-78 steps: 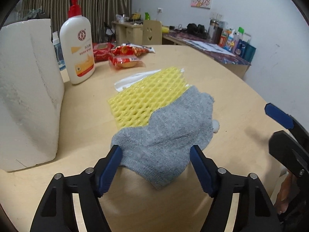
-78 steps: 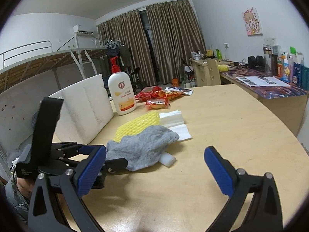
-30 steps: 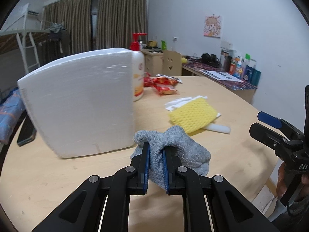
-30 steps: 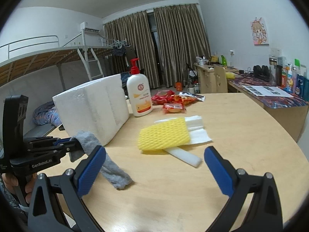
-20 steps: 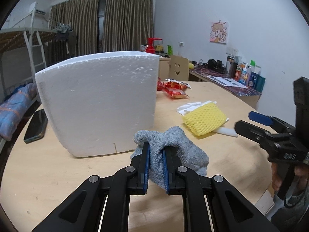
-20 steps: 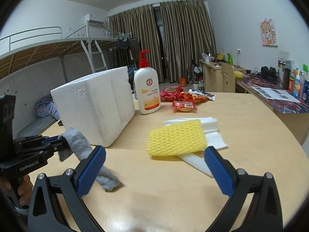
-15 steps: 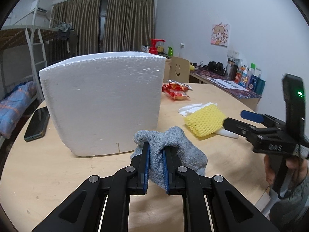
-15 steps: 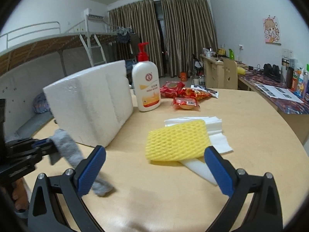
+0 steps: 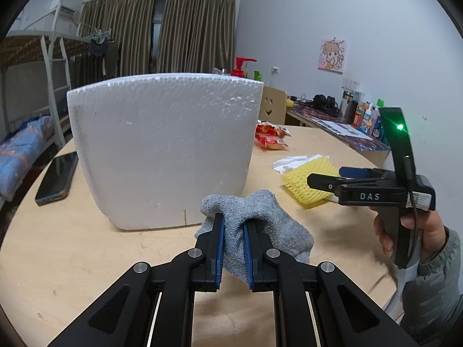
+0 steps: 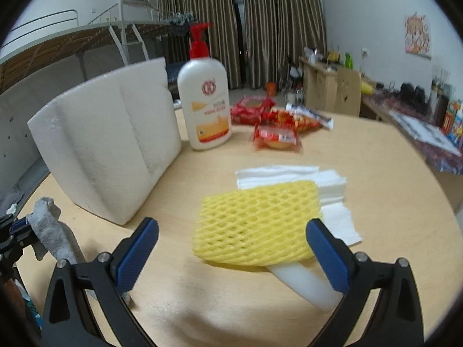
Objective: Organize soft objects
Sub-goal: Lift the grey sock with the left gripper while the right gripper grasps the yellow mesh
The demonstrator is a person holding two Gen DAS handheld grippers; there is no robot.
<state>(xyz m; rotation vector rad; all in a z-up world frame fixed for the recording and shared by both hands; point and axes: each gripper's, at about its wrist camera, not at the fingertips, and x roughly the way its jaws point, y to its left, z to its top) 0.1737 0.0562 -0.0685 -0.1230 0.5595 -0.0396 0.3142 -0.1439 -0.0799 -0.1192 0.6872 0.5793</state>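
My left gripper [image 9: 233, 225] is shut on a grey sock [image 9: 269, 225] and holds it above the wooden table, just in front of the white foam box [image 9: 162, 147]. The sock also shows at the left edge of the right wrist view [image 10: 50, 231]. My right gripper [image 10: 231, 243] is open, its jaws either side of the near edge of a yellow foam net [image 10: 254, 222]. The net lies on white tissues [image 10: 292, 176] and a white foam strip [image 10: 306, 283]. In the left wrist view the right gripper [image 9: 327, 177] reaches over the net [image 9: 303, 180].
A lotion pump bottle [image 10: 205, 101] stands behind the foam box [image 10: 107, 150]. Red snack packets [image 10: 275, 136] lie at the back of the table. A black phone [image 9: 56, 177] lies left of the box. The table's rounded edge [image 10: 451, 202] runs on the right.
My right gripper has moved forward and down onto the yellow net. My left gripper still holds the sock and has swung left to face the foam box.
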